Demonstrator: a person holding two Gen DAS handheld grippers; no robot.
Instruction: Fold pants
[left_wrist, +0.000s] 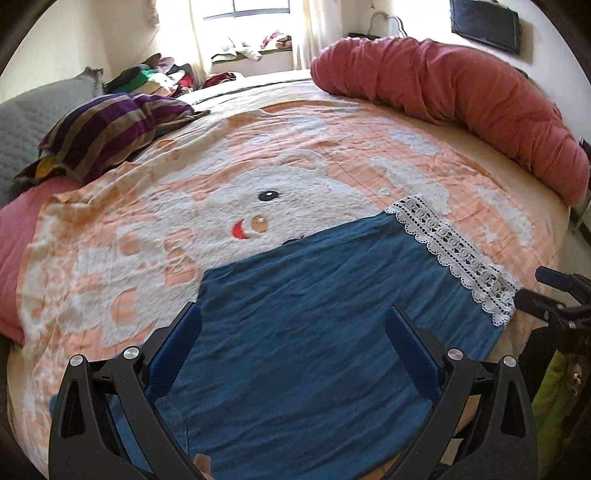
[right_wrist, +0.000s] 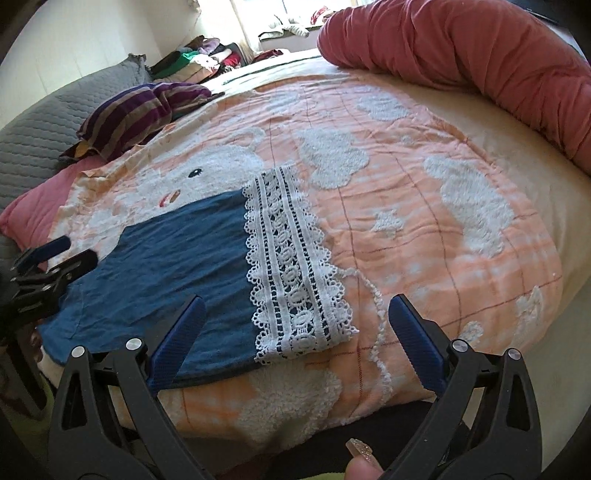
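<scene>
- Left claw (left_wrist: 293, 328): jaws spread wide, nothing between them, poised over the near part of the pants (left_wrist: 314, 332).
- Blue pads (left_wrist: 177, 343) either side of bare blue cloth; contact with the cloth cannot be told.
- Right claw (right_wrist: 297, 325): also released, jaws wide apart, holding nothing.
- Pants (right_wrist: 166, 266): lying flat on the blanket (right_wrist: 424, 229), blue part ahead and to the left of the right claw, directly under and ahead of the left claw.
- Lace hem (right_wrist: 291, 258): straight ahead of the right claw, its near corner between the two fingers; left finger over blue cloth, right finger over bare blanket.
- From the left claw, lace hem (left_wrist: 454, 254) ahead and to the right, running diagonally toward the right claw (left_wrist: 554, 295) at the frame edge.
- From the right claw, left claw (right_wrist: 55, 258) far to the left, at the pants' left edge.
- Loose white cord (right_wrist: 376, 314): trailing on the blanket from the lace toward the near edge, just inside the right finger.
- Striped pillow (left_wrist: 107, 125): well ahead and left of both claws.
- Red bolster (left_wrist: 461, 99): far ahead and right, along the bed's far edge.
</scene>
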